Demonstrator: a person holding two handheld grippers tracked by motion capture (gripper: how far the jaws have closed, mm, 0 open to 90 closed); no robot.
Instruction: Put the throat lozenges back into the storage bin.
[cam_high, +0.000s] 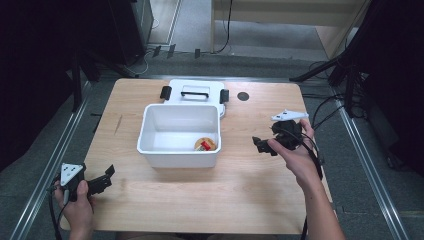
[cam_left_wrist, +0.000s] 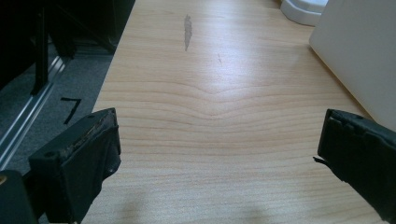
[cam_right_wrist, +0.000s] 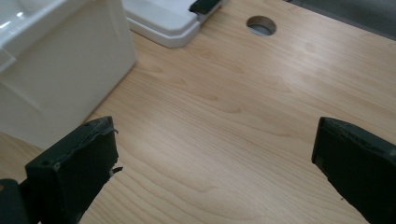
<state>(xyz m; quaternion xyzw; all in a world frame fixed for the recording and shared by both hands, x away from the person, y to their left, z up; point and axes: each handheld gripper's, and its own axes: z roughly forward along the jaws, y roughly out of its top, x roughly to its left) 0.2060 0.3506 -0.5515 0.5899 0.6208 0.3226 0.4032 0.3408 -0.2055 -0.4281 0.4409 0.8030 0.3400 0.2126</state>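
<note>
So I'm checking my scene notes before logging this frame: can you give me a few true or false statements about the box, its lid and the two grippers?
1. The white box stands open on the wooden table. True.
2. The lid with black latches lies flat behind the box. True.
3. The box is empty. False: a small round tan object with a red part lies in its near right corner.
4. The left gripper is shut on the box's wall. False: its jaws stand wide apart over bare wood, with the box off to one side.
5. The right gripper is open, with nothing between its jaws. True.
</note>
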